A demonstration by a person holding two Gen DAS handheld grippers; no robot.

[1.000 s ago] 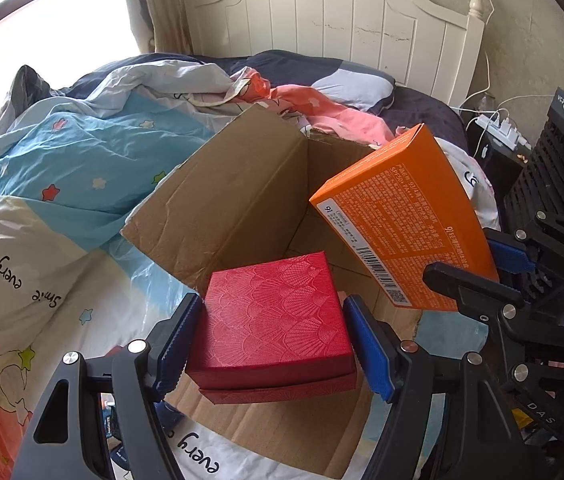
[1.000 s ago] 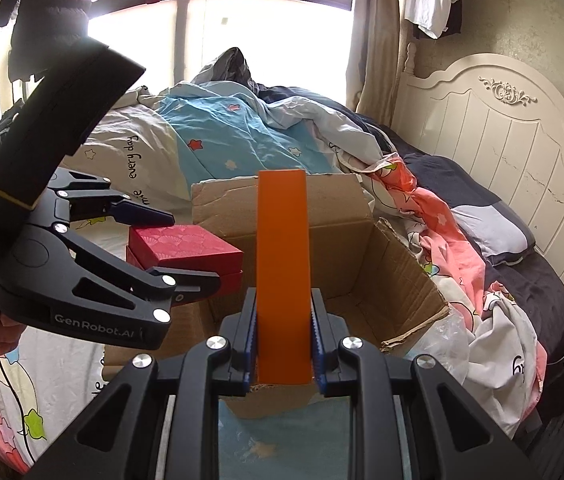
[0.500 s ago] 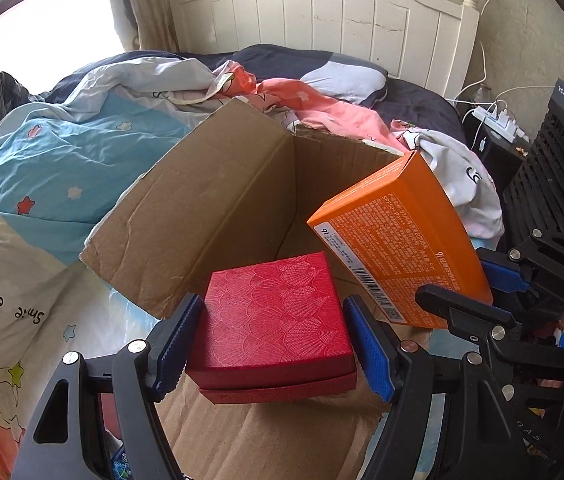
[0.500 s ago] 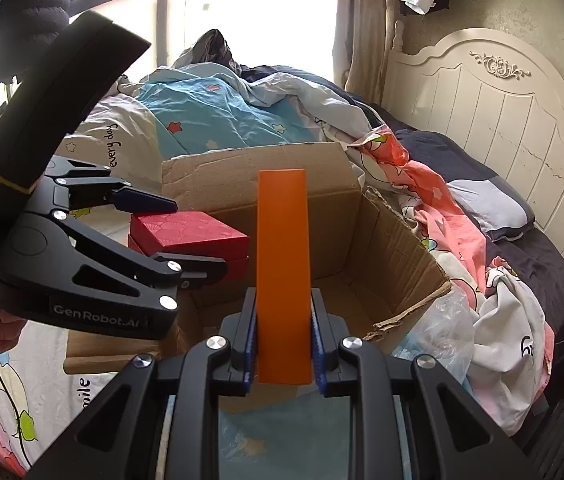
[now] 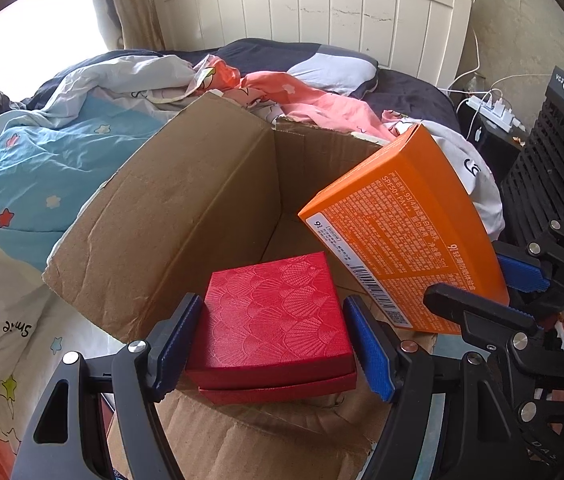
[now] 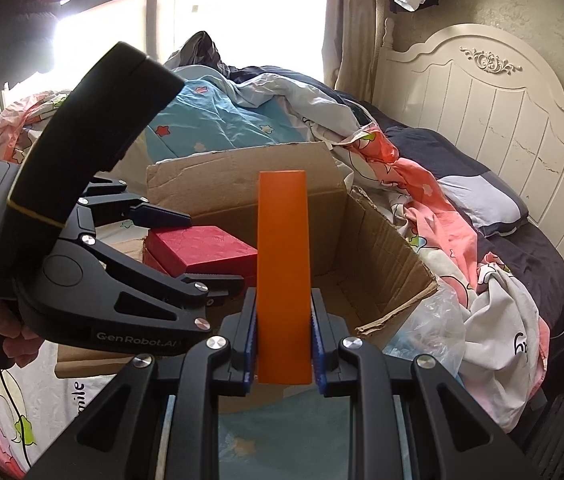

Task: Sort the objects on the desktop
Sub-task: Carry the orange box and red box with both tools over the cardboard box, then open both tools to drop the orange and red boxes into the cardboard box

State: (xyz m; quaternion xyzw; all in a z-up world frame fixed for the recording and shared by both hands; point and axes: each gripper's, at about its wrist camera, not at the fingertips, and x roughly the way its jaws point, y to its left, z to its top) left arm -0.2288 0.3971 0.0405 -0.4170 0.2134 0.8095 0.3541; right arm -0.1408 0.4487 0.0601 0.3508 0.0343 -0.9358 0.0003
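Left wrist view shows the left gripper [image 5: 271,344] clamped on a red box [image 5: 275,316] with a shell-pattern lid, held just above the near flap of an open cardboard carton [image 5: 185,220] on the bed. To its right the right gripper [image 6: 284,338] pinches a flat orange box [image 6: 282,272] by its narrow sides, standing on edge and leaning over the carton's mouth. Both items look poised for dropping in, so the step in hand seems to be delivery. Next, I'd guess each box needs lowering towards the carton floor before the jaws part, one at a time so the two do not knock together.
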